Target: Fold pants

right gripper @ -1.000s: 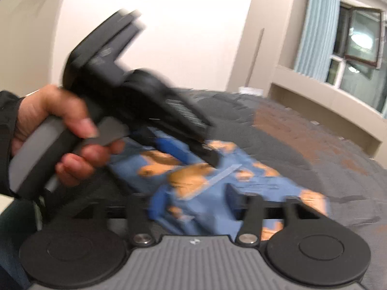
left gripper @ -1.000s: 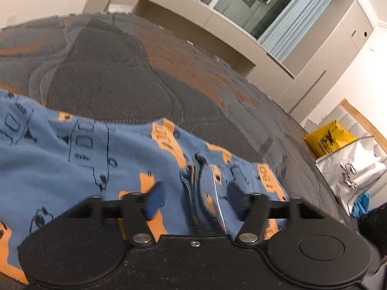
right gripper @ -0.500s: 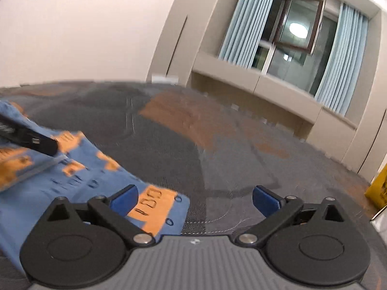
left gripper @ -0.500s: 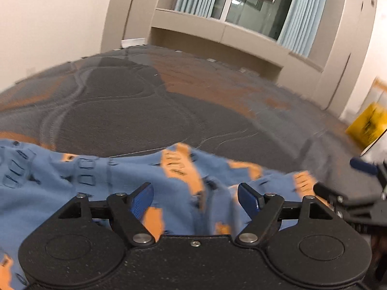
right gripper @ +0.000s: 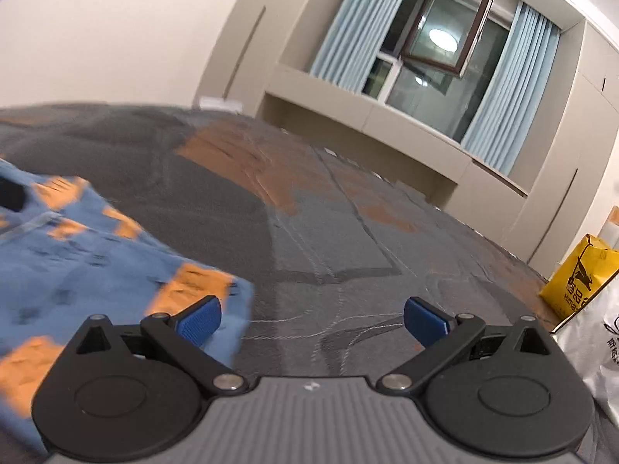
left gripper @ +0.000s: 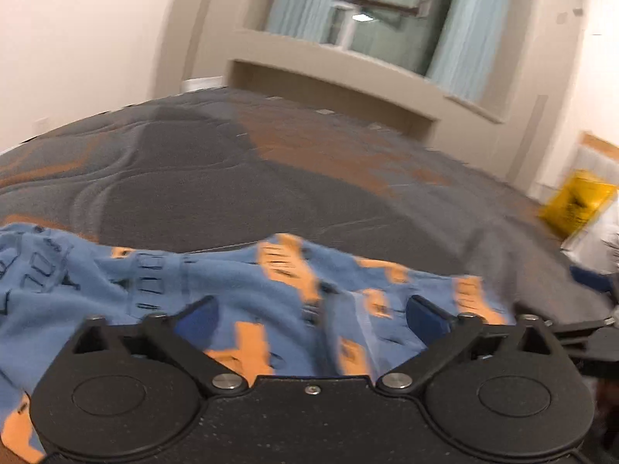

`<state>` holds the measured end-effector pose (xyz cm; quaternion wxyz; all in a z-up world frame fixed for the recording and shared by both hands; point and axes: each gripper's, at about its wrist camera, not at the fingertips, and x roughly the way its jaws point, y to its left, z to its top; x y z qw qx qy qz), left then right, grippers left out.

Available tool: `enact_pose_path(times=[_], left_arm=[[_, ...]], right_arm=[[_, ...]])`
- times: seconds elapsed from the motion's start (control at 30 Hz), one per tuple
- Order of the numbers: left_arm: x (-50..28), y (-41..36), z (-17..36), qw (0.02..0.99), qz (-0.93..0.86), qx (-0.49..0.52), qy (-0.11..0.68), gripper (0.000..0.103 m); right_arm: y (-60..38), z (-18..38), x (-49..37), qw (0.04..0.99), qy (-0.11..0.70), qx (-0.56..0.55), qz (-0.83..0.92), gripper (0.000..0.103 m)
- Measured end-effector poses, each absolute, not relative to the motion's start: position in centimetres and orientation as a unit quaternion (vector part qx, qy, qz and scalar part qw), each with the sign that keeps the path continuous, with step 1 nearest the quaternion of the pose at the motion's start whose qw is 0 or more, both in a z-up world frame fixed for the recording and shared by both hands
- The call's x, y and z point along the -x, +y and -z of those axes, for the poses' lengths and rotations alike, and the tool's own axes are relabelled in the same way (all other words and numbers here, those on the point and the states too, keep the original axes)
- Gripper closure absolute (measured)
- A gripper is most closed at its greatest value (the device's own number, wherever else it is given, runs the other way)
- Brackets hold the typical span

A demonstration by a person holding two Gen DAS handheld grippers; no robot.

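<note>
L wrist view: blue fleece pants with orange and black print [left gripper: 240, 290] spread across the near part of the dark grey and orange quilted bed cover [left gripper: 232, 178], filling the space under the left gripper [left gripper: 309, 315]. R wrist view shows only the pants' corner at left, plus a yellow bag [right gripper: 576, 274] and window. Left fingers [left gripper: 195, 319] opening wide, cloth below but not pinched. Right gripper [right gripper: 311, 319] fingers spread wide, released, over bare cover.

Left gripper [left gripper: 309, 319] opening, right gripper [right gripper: 312, 319] agape.
</note>
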<state>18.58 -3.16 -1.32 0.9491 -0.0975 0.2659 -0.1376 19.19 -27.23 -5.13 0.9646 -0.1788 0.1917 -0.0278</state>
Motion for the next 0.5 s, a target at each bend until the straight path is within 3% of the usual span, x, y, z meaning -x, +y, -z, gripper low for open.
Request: enact_pose_path(times=[0.2,0.5], left_arm=[[-16.5,-4.5,2.9,0.943,0.136,0.051,0.298,0.001],[-14.9,-2.1,3.0,0.949,0.113,0.036,0.291,0.001]], right_arm=[[-25.7,6.9,-14.7,0.955,0.205,0.209,0.036,0.000],[-27.5,6.3,-13.7,0.961,0.215,0.150,0.083,0.000]])
